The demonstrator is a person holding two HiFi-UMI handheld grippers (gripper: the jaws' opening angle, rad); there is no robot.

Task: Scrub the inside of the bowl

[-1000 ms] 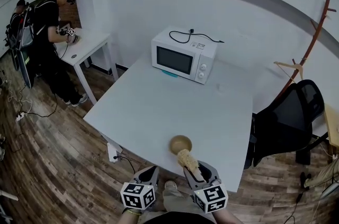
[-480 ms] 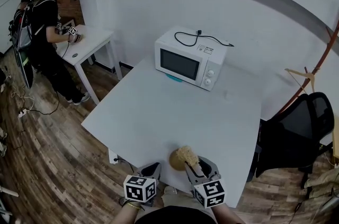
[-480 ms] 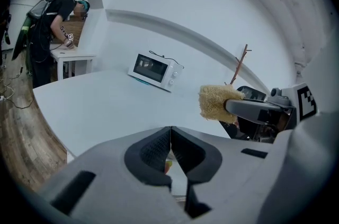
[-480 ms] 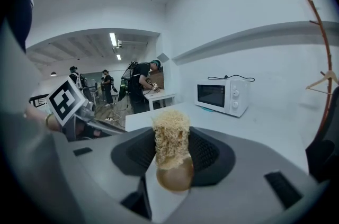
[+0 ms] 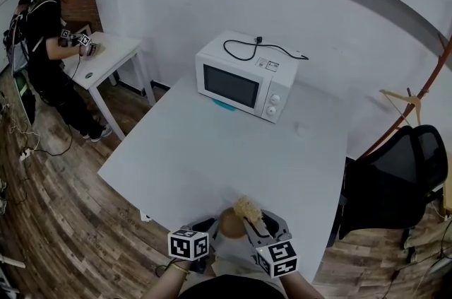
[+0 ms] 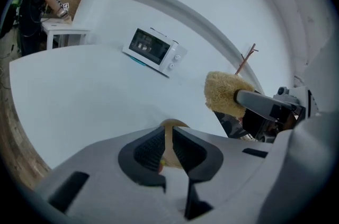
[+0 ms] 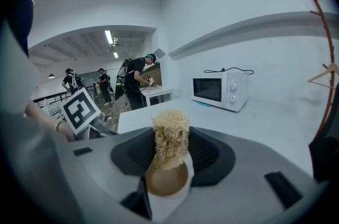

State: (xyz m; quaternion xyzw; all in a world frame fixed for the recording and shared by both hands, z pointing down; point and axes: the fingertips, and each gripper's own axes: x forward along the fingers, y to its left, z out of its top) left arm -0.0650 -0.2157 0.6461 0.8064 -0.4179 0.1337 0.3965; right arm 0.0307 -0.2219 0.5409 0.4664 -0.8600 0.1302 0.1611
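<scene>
A small tan wooden bowl point(image 5: 229, 222) sits at the near edge of the white table point(image 5: 212, 142). My left gripper point(image 5: 210, 225) is shut on its rim; in the left gripper view the thin rim point(image 6: 168, 135) stands edge-on between the pads. My right gripper point(image 5: 256, 223) is shut on a straw-coloured loofah scrubber point(image 5: 247, 207), whose head hangs just over the bowl. In the right gripper view the scrubber point(image 7: 170, 135) rises between the jaws, with the bowl's hollow point(image 7: 167, 179) facing me just below it. In the left gripper view the scrubber point(image 6: 225, 93) floats at the right.
A white microwave point(image 5: 244, 82) with a black cable on top stands at the table's far side. At the right are a black office chair point(image 5: 395, 177) and a wooden coat stand point(image 5: 417, 100). A person point(image 5: 49, 22) works at a small white side table point(image 5: 113, 54) far left.
My left gripper has moved in from the table's edge and taken the bowl's rim. The right gripper has carried the scrubber from in front of the bowl to just over it.
</scene>
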